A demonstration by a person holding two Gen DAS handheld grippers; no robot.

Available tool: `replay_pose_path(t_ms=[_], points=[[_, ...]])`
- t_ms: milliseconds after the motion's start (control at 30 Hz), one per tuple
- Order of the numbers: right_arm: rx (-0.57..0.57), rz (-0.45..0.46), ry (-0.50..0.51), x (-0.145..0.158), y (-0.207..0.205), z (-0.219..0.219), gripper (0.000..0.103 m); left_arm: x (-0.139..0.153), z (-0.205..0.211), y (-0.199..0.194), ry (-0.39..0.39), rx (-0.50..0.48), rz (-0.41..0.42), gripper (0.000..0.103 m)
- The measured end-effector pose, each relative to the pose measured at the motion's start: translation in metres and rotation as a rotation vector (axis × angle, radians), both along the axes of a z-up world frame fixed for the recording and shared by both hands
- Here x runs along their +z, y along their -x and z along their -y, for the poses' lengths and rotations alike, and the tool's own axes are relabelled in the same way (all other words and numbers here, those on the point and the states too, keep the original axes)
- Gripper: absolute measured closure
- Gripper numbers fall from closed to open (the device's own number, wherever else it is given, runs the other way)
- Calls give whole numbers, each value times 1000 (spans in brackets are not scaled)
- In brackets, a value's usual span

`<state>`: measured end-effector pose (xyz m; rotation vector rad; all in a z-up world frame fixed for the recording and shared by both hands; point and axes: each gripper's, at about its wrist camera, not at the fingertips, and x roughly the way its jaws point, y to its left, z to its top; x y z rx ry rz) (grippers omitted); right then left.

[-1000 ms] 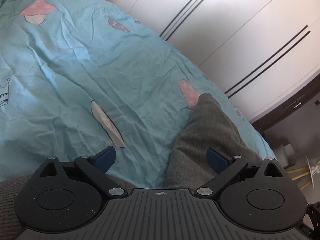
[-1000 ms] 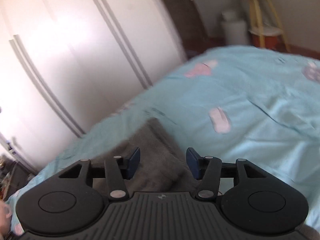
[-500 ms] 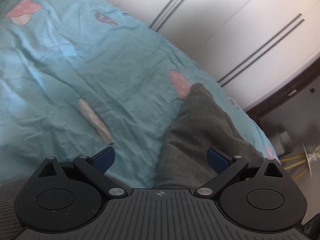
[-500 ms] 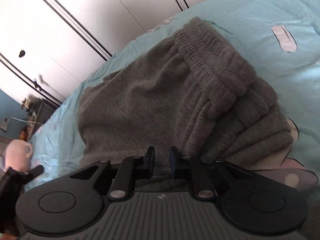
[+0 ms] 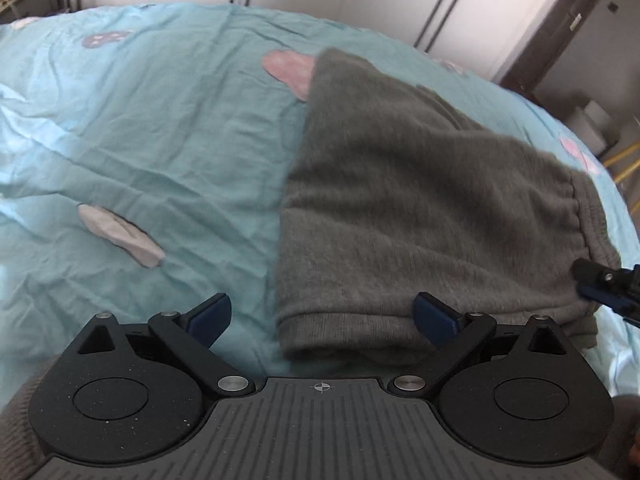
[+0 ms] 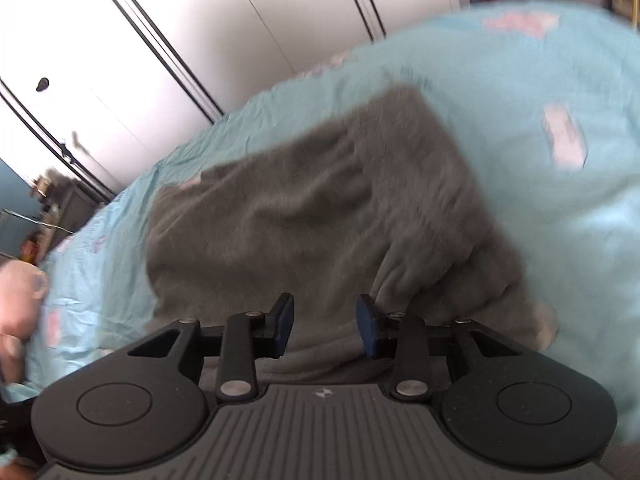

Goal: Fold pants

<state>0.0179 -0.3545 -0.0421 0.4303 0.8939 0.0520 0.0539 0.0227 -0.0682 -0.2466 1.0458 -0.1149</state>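
Grey pants [image 5: 420, 208] lie folded into a compact block on a light blue bed sheet [image 5: 160, 128], toward the right half of the left wrist view and across the middle of the right wrist view. The ribbed cuff edge of the block faces the left gripper [image 5: 322, 316]; the gathered waistband sits at the far right of that view. Left gripper: jaws spread wide, nothing between the pads. Its left blue pad hangs over bare sheet, its right blue pad over the near edge of the pants; contact with the cloth cannot be told. Right gripper [image 6: 325, 330]: jaws partly apart, and they have just been opening after a pinch; grey cloth shows below the gap, but the pads do not press on it. The tip of the right gripper also shows at the right edge of the left wrist view, just beside the waistband end of the pants. The right wrist view is motion-blurred, so fold detail is soft; a thicker rolled layer runs along the right side of the block. The sheet is wrinkled and carries pink and grey printed patches, one pink patch [image 5: 288, 68] partly under the far corner of the pants. White wardrobe doors [image 6: 140, 40] with dark vertical lines stand behind the bed. A pink blurred shape at the left edge of the right wrist view cannot be identified.
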Motion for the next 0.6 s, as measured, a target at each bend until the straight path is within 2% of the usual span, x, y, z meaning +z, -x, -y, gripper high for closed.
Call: replay_pose_path(t_ms=[67,133,200,267,300,367,500,600], points=[[3,25,30,11,5,-4,61,8,-14,6,0,78,25,3],[21,48,56,22,-2,-4,47,15,-29,10,-18,154,73,2],[56,93,123,34,-16,-14,47,18,-42,12,-53,248,124,2],[97,140,166,42,-37,-27,47,14,-56,11,13,321,129,2],[124,157,174,45,-50,-35,47,8,-63,9,73,333,102,2],[172,168,187,47,-79,-48,47,-1,-72,5,135,353,35,2],[275,128,208,32,-129,-76,47,-5,-73,5,167,361,20,3],[378,-8,198,7,-152,-85,47,-6,-73,2,175,342,2,2]])
